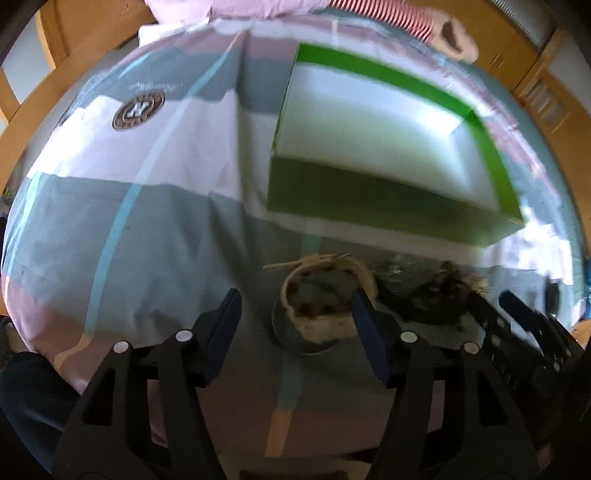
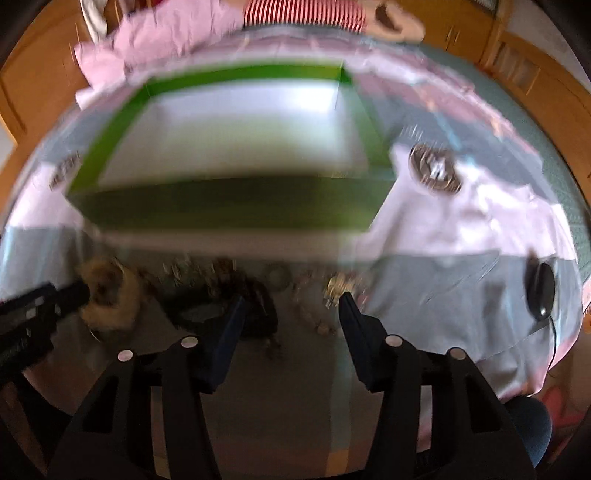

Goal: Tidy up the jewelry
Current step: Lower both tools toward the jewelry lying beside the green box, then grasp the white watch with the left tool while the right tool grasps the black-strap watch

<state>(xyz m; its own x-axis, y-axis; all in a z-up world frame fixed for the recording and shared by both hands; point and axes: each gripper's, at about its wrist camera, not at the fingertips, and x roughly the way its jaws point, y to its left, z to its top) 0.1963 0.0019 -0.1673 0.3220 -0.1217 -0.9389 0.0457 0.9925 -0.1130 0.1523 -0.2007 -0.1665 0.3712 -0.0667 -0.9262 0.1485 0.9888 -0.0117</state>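
An open green box (image 1: 373, 199) with a white inside lies on the bed cloth; it also shows, blurred, in the right wrist view (image 2: 229, 206). My left gripper (image 1: 293, 301) is open just above a tan band-like bracelet (image 1: 325, 291), which lies between its fingers, nearer the right one. A dark jewelry pile (image 1: 436, 295) lies to its right. My right gripper (image 2: 291, 302) is open over blurred dark and beaded jewelry (image 2: 258, 302). The left gripper's tip (image 2: 66, 295) shows at the left beside the tan bracelet (image 2: 110, 295).
A patterned grey, white and pink cloth (image 1: 129, 221) covers the surface. A round badge print (image 1: 137, 110) lies far left. A black mouse (image 2: 541, 291) lies at the right. Pink fabric (image 2: 166, 33) and wooden furniture stand behind.
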